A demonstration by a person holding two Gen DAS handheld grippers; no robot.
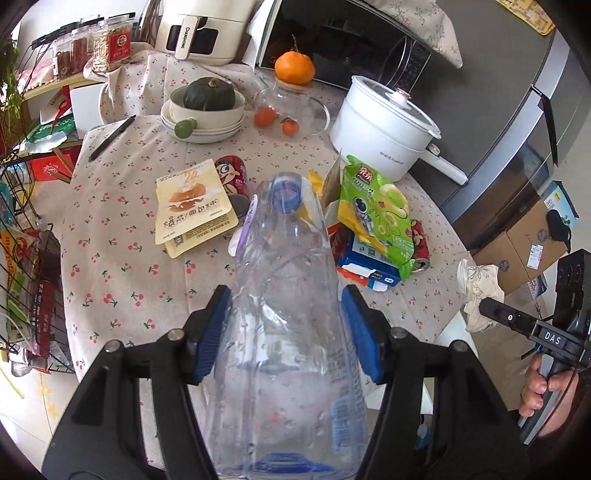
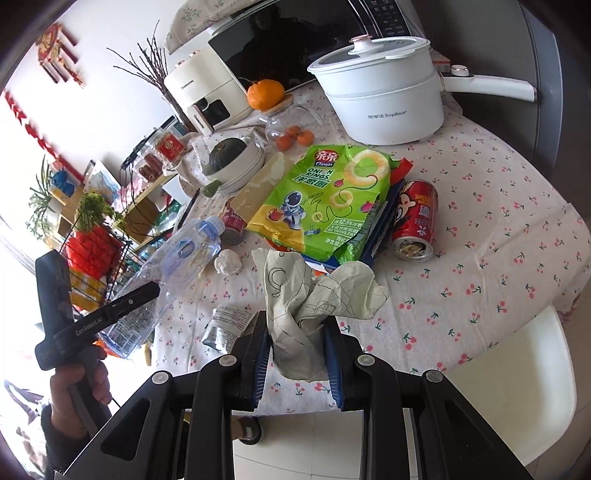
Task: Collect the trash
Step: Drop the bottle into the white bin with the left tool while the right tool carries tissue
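My left gripper (image 1: 286,332) is shut on a clear plastic bottle (image 1: 284,295) with a blue cap, held above the table's near edge; the bottle also shows in the right wrist view (image 2: 177,266). My right gripper (image 2: 297,354) is shut on a crumpled printed paper (image 2: 314,295), held over the table's front edge; it shows in the left wrist view (image 1: 476,295) too. On the table lie a green onion-ring bag (image 2: 325,199), a red can (image 2: 415,221), a second red can (image 1: 231,177), a burger wrapper (image 1: 192,206), a blue box (image 1: 369,262) and a white paper ball (image 2: 227,261).
A white electric pot (image 2: 384,99), a glass jar with an orange on it (image 2: 284,118), bowls with a squash (image 1: 207,107), a pen (image 1: 110,138), an air fryer (image 1: 199,29) and a microwave (image 1: 351,40) stand at the back. A wire rack (image 1: 26,258) is at the left, a white chair (image 2: 517,387) at the right.
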